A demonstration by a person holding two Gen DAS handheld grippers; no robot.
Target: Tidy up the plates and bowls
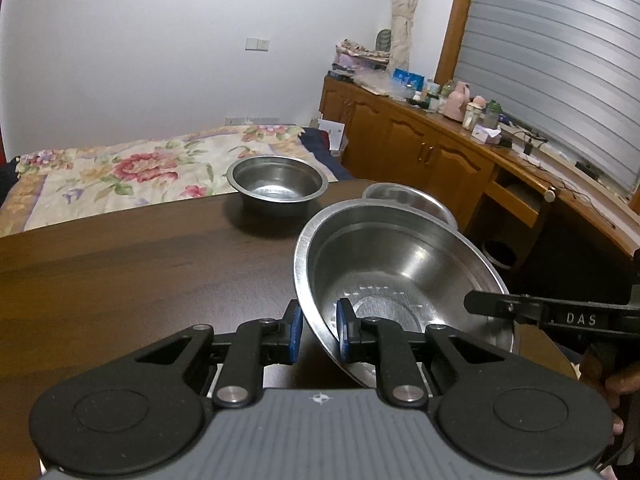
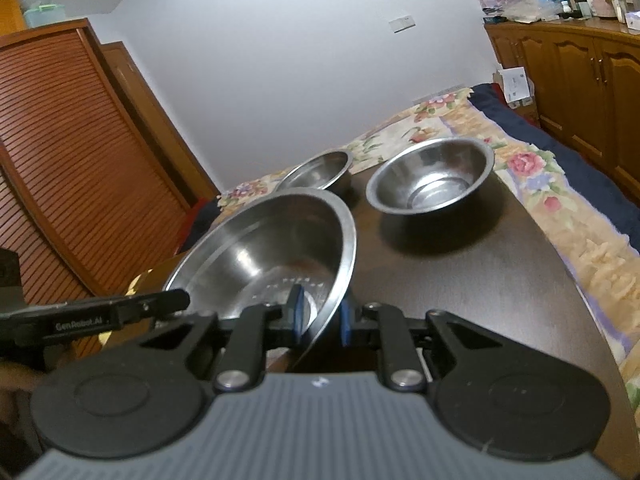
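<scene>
The large steel bowl (image 1: 400,276) is tilted, held up over the dark wooden surface (image 1: 140,280) near its right edge as the left wrist view shows it. Both grippers grip its rim from opposite sides. The left gripper (image 1: 318,334) has its fingers clamped on the near rim, one blue pad (image 1: 294,334) outside the wall and the other inside the bowl. The right gripper (image 2: 320,318) is clamped the same way on the rim facing its own camera, one pad inside and one outside; in the left wrist view its black finger (image 1: 492,305) reaches over the bowl's right rim. The bowl's bottom shows a ring of small stamped marks.

Behind the large bowl, a smaller deep steel bowl (image 1: 277,185) stands upright near the far edge of the surface, well apart from the held one. A third, shallow steel dish (image 1: 408,196) sits just behind the large bowl's raised rim, close to the far right corner; whether the two touch cannot be told.

Beyond the far edge lies a bed with a flowered quilt (image 1: 120,176). Along the right wall runs a wooden cabinet (image 1: 400,140) with bottles and boxes on top. In the right wrist view a slatted wooden wardrobe (image 2: 68,152) stands to the left.
</scene>
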